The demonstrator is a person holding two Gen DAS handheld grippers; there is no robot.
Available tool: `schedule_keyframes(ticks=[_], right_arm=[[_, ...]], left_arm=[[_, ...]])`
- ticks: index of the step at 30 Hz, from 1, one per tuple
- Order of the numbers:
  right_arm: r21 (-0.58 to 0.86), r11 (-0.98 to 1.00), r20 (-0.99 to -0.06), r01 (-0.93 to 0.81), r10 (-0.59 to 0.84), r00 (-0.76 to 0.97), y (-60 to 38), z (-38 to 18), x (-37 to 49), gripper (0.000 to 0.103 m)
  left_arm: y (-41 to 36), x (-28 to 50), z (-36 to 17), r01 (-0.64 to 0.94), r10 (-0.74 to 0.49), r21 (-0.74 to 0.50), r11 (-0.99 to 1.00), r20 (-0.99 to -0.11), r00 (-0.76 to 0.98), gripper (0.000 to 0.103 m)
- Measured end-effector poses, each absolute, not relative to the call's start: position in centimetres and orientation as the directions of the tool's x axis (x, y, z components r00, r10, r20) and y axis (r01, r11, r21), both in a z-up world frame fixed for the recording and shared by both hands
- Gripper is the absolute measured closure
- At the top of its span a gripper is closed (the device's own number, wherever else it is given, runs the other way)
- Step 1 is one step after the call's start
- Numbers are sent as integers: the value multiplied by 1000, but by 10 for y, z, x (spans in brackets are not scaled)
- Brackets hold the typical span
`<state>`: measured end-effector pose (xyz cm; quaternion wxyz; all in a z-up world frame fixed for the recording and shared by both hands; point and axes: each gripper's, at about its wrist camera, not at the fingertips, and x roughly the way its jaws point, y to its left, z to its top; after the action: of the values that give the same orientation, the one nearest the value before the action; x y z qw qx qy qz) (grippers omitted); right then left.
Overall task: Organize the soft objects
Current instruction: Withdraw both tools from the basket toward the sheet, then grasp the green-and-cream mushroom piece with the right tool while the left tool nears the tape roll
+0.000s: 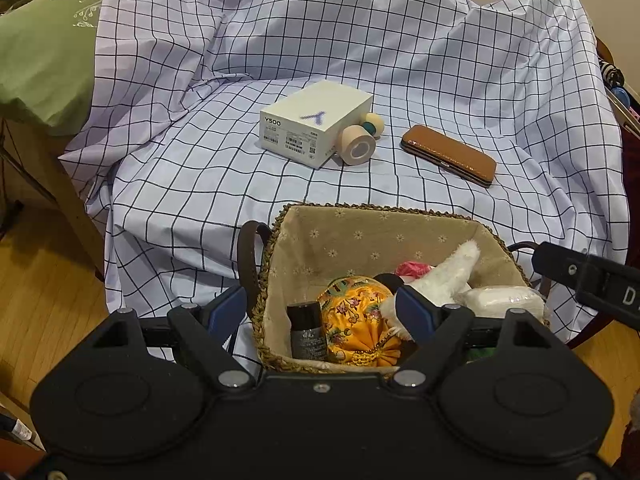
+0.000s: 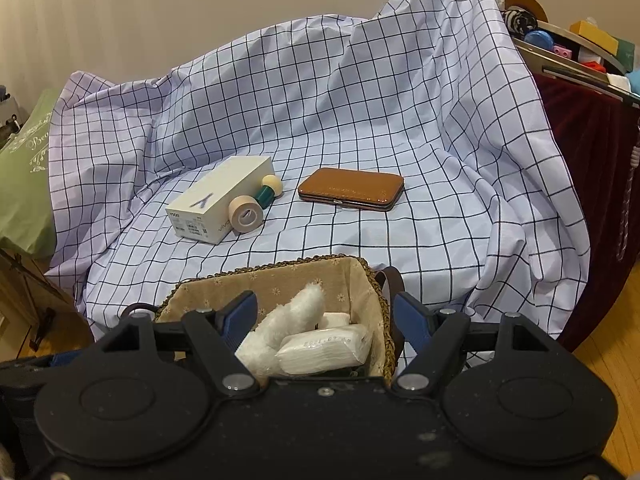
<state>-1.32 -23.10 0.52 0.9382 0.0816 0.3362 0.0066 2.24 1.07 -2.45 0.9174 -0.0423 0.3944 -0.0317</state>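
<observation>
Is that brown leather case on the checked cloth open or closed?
Closed. The brown case lies flat on the checked cloth, its two halves pressed together along the metal frame with the small clasp at the front edge meeting.

a: what's in the woven basket [image 1: 276,240]?
b: a yellow embroidered pouch [image 1: 356,316] lying at the front, beside a dark little bottle [image 1: 306,332].
a: and the white things?
b: a white plush toy [image 2: 280,320] leaning up on a wrapped tissue pack [image 2: 324,350]; something pink [image 1: 412,269] sits behind.
</observation>
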Motion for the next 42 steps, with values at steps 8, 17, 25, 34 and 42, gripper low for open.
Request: schedule_keyframes(ticks=[8,17,25,34,42], right_arm=[[145,987,-650,63,47,759,-236,3,9,28],[127,988,-684,83,27,729,-241,1,54,28],[100,993,-710,67,24,703,-232,-1,108,27],[49,999,-727,11,28,687,-206,-8,171,27],[-2,999,-743,-52,33,668,-175,-22,225,26]], left_arm=[[3,41,-21,40,-68,-56,998,-715,696,18],[-6,76,-22,62,-64,-30,998,-731,679,18],[-5,120,-23,51,-63,-38,998,-740,670,17],[8,167,-43,30,-76,-73,997,-781,620,17],[19,193,-61,7,-81,-95,995,-811,579,17]])
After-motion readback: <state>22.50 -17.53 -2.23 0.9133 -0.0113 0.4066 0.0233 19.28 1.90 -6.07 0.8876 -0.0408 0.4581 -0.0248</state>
